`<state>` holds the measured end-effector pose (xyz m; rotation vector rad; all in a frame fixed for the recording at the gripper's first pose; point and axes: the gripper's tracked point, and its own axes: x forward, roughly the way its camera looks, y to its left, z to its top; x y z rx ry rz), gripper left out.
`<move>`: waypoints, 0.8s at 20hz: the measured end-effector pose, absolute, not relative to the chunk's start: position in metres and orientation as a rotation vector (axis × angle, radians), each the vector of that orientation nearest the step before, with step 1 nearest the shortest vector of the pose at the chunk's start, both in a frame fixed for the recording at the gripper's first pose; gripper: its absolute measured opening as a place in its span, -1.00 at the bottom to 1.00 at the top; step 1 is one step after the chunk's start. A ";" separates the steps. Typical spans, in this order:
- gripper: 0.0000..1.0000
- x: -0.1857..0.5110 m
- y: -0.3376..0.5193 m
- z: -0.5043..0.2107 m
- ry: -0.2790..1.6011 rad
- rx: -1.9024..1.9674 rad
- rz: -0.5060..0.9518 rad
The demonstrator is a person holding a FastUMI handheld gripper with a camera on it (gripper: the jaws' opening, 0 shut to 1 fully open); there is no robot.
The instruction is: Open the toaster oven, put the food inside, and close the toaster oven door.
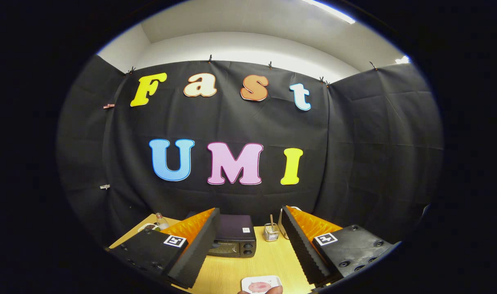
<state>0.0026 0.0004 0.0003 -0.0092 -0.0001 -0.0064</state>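
The gripper (pixel 250 245) is held high above the wooden table (pixel 269 257), its two ribbed fingers (pixel 299 249) spread wide apart and grasping nothing. Between them, down near their bases, lies a small white plate (pixel 260 283) with a pink piece of food (pixel 259 287) on it, and something like a fingertip touches the plate's near rim. Just ahead of the fingers, toward the left one, stands the black toaster oven (pixel 234 238); its door looks closed, with two knobs on the right side of its front. The left finger covers part of that front, so the door handle cannot be made out.

As I judge it, the task has not begun: the door is yet to be opened. The main risk is coming in from this height and angle and missing the handle, or pushing the light oven backward across the table instead of swinging the door down. Reaching for the food first would leave nowhere to put it.

Beside the oven, to its right, sit a small wire basket (pixel 271 232) holding a stick-like item and a white object (pixel 282 224) partly hidden by the right finger. To the oven's left are a small bottle (pixel 162 221) and a dish (pixel 148 227). None of them blocks the path to the oven's front.
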 end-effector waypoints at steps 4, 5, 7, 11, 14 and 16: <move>0.95 0.003 0.001 -0.001 0.004 -0.007 -0.005; 0.95 0.004 0.001 -0.001 0.005 -0.007 -0.002; 0.95 0.005 0.002 -0.004 0.011 -0.009 0.003; 0.95 0.019 0.015 -0.022 0.041 -0.003 0.033; 0.95 0.037 0.046 -0.045 0.074 0.005 0.060; 0.95 0.047 0.060 -0.064 0.097 0.021 0.079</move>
